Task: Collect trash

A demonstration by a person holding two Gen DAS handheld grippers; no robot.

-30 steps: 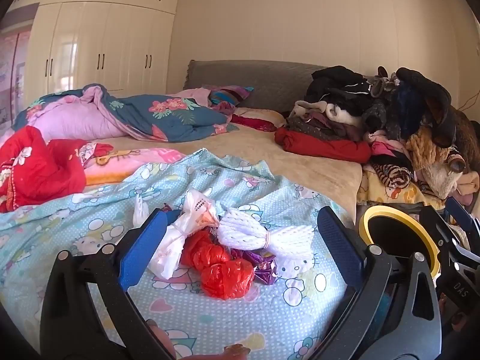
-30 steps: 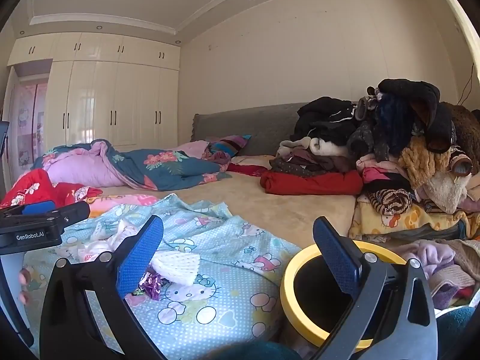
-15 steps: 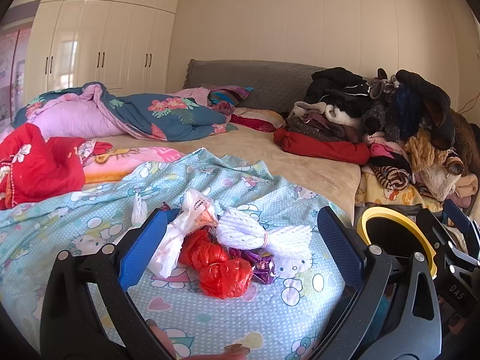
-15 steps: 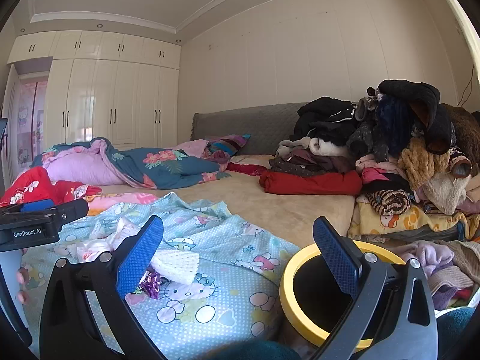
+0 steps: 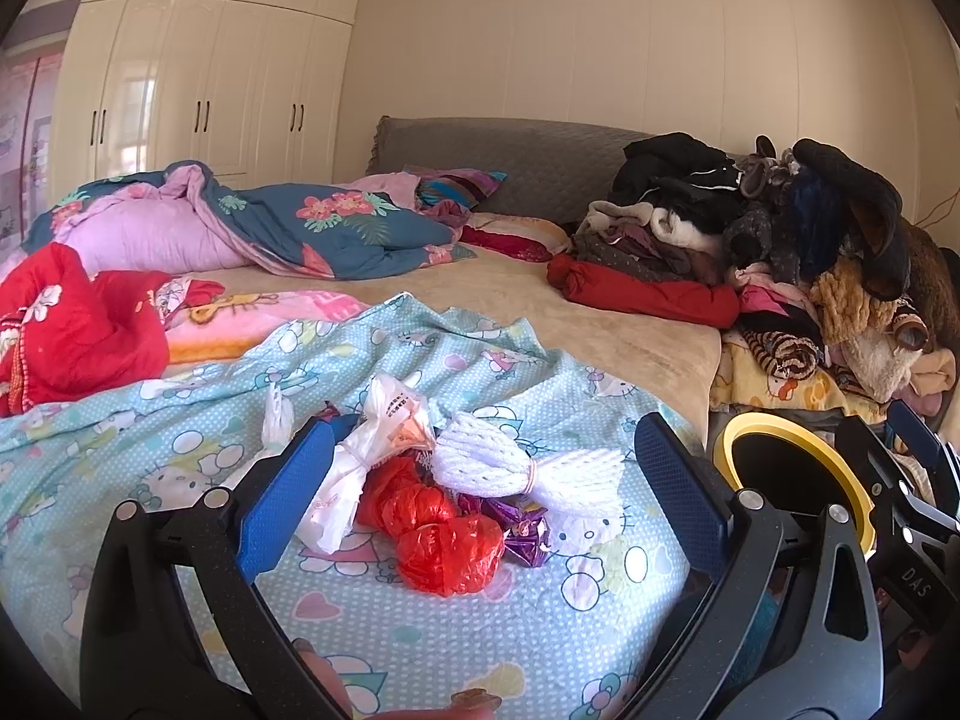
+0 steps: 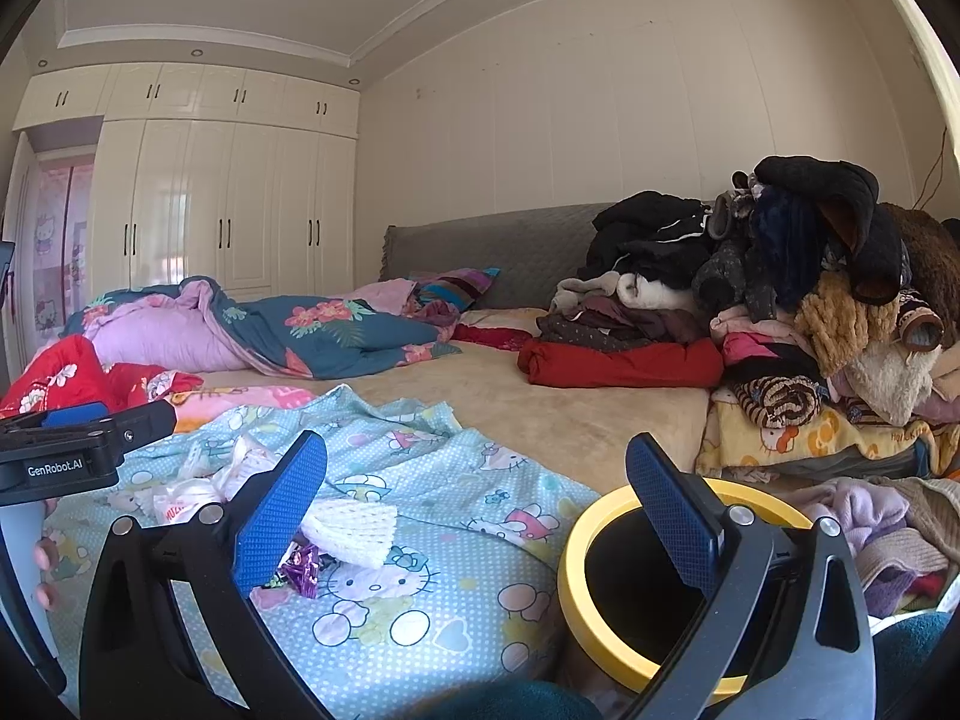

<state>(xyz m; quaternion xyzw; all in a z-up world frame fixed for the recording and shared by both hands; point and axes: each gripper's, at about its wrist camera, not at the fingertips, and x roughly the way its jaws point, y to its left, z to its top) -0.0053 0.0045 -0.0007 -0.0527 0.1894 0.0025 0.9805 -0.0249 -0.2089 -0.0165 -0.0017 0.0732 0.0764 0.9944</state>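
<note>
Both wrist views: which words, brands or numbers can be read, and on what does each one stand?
"GenRobot.AI": white print on the left tongs, seen side-on in the right wrist view.
"DAS": white letters on the right tongs, seen in the left wrist view.
White plastic bag: red print, too blurred to read.

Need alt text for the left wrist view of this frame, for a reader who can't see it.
The open left gripper frames a small heap of trash on a Hello Kitty sheet: a white plastic bag, red plastic bags, white foam netting and a purple wrapper. A yellow-rimmed bin sits to the right beside the bed, with piled clothes behind.
</note>
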